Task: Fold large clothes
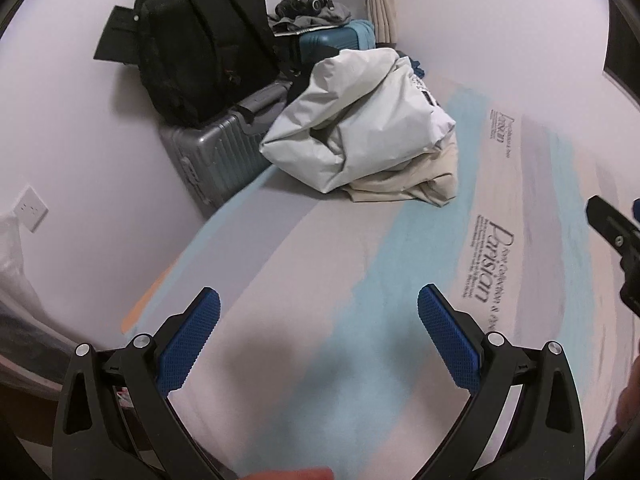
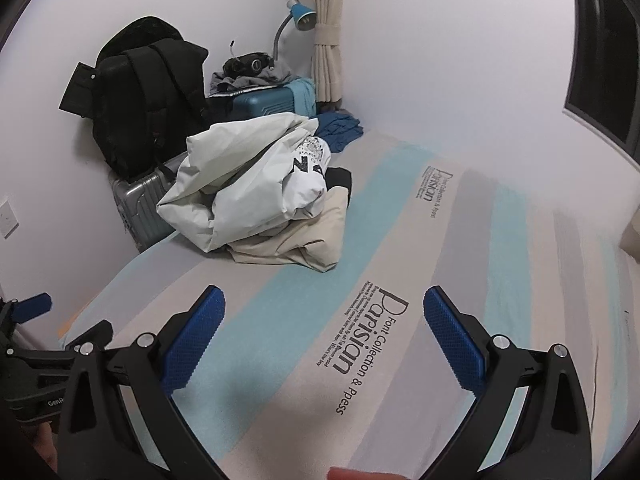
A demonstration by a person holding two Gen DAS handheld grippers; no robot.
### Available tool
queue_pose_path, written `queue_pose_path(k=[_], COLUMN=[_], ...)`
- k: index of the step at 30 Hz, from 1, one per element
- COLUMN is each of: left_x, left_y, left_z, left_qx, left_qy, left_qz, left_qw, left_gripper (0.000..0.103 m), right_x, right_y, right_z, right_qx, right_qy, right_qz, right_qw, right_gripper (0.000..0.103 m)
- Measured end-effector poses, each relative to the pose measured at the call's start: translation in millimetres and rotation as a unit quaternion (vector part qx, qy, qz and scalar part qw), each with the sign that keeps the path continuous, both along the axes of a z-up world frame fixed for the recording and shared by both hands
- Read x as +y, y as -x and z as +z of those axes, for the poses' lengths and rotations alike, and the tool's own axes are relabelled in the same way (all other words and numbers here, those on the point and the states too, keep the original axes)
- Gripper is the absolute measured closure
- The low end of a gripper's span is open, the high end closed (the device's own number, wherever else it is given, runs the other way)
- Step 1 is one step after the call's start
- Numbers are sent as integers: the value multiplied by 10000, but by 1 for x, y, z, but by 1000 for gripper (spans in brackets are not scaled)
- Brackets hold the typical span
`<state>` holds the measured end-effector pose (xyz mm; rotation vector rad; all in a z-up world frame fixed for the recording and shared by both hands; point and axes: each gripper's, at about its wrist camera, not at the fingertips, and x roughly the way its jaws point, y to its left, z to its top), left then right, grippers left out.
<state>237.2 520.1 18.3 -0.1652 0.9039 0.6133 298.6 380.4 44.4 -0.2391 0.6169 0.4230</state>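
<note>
A heap of clothes lies at the far end of the bed: a crumpled white garment (image 1: 356, 120) (image 2: 248, 196) on top of a beige one (image 1: 412, 182) (image 2: 296, 244), with a blue garment (image 2: 340, 130) behind. My left gripper (image 1: 320, 312) is open and empty above the striped sheet (image 1: 320, 360), well short of the heap. My right gripper (image 2: 324, 312) is open and empty over the sheet (image 2: 400, 240) with the printed lettering. The right gripper's tip shows at the right edge of the left wrist view (image 1: 612, 232); the left gripper shows at the left edge of the right wrist view (image 2: 32, 336).
A grey suitcase (image 1: 216, 148) (image 2: 140, 204) with a black backpack (image 1: 196, 40) (image 2: 136, 88) on it stands beside the bed by the wall. A teal suitcase (image 2: 272, 102) with items on top, a blue lamp (image 2: 300, 14) and a curtain (image 2: 328, 32) fill the corner.
</note>
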Motion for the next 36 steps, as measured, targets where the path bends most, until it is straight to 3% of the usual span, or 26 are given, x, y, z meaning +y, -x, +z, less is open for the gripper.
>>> queue_pose_path(k=[12,36], left_x=[-1,0], left_y=[16,0], left_z=[15,40], left_qx=[-344,-661], left_qy=[35,-77], left_qz=[-190,-260], left_qw=[9992,9974], left_gripper=[6,6], right_x=[0,-1], right_y=[18,10], right_z=[-10,1], right_qx=[56,-1], right_qy=[170,240], right_qz=[-95,-243], right_qw=[9998,9994], right_gripper=[7,7])
